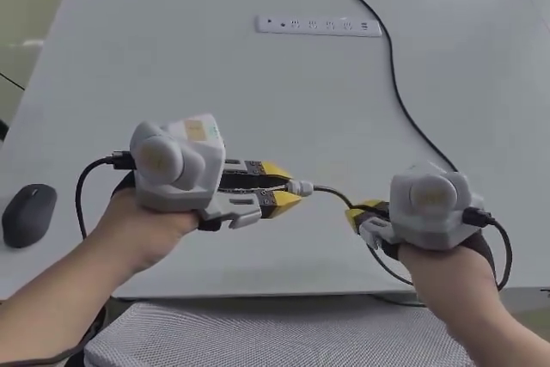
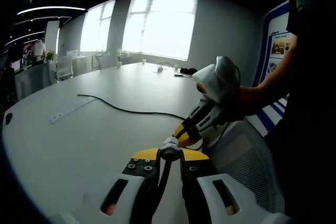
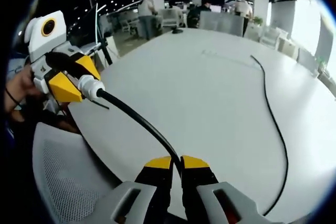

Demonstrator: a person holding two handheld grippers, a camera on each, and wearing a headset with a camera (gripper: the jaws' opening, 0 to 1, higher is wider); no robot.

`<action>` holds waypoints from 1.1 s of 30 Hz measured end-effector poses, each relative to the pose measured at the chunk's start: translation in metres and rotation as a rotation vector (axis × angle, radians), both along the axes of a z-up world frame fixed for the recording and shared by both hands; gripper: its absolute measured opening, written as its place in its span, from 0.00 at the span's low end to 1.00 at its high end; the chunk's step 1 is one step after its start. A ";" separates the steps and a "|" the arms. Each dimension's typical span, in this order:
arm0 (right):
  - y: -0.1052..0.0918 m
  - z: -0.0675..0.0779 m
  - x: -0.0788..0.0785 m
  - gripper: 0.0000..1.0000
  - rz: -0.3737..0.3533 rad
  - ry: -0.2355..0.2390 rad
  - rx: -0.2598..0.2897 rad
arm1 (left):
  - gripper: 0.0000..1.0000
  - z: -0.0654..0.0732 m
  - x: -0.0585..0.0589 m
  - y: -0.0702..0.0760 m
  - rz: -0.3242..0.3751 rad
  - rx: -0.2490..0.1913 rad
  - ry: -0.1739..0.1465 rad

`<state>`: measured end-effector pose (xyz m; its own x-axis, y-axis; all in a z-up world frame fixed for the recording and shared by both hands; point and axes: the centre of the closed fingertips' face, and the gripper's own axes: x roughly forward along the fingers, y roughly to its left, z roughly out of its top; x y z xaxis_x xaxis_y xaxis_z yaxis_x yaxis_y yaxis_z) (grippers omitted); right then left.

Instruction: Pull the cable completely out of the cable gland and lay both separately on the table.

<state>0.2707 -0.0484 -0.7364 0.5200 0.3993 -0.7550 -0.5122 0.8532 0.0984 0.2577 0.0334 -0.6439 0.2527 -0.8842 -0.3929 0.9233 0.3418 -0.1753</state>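
White table [image 1: 258, 83] beneath. Gland [image 1: 300, 186] clamped in left gripper [image 1: 282, 188]; cable [image 1: 331, 192], just beyond gland, pinched by right gripper [image 1: 364, 216]. Cable judged light, pliant; best gripped close to gland.

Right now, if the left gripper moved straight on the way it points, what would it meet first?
Probably the right gripper, which holds the cable just ahead of the cable gland in the left gripper; exact depth is unclear.

right gripper [image 3: 176, 162] clamped on black cable [image 3: 137, 119], leading to white cable gland [image 3: 90, 87] in left gripper [image 3: 77, 80], white table [image 3: 210, 87] below
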 end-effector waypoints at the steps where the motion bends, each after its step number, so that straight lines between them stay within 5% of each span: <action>1: 0.000 -0.001 0.000 0.00 -0.012 0.006 0.010 | 0.15 0.000 0.000 0.000 0.001 -0.001 0.000; 33: 0.004 0.021 -0.006 0.07 0.061 -0.056 -0.033 | 0.15 0.003 0.007 0.005 0.019 -0.004 0.003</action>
<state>0.2644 -0.0449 -0.7153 0.5378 0.4064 -0.7387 -0.5669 0.8228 0.0399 0.2648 0.0385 -0.6412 0.2681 -0.8810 -0.3898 0.9163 0.3582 -0.1791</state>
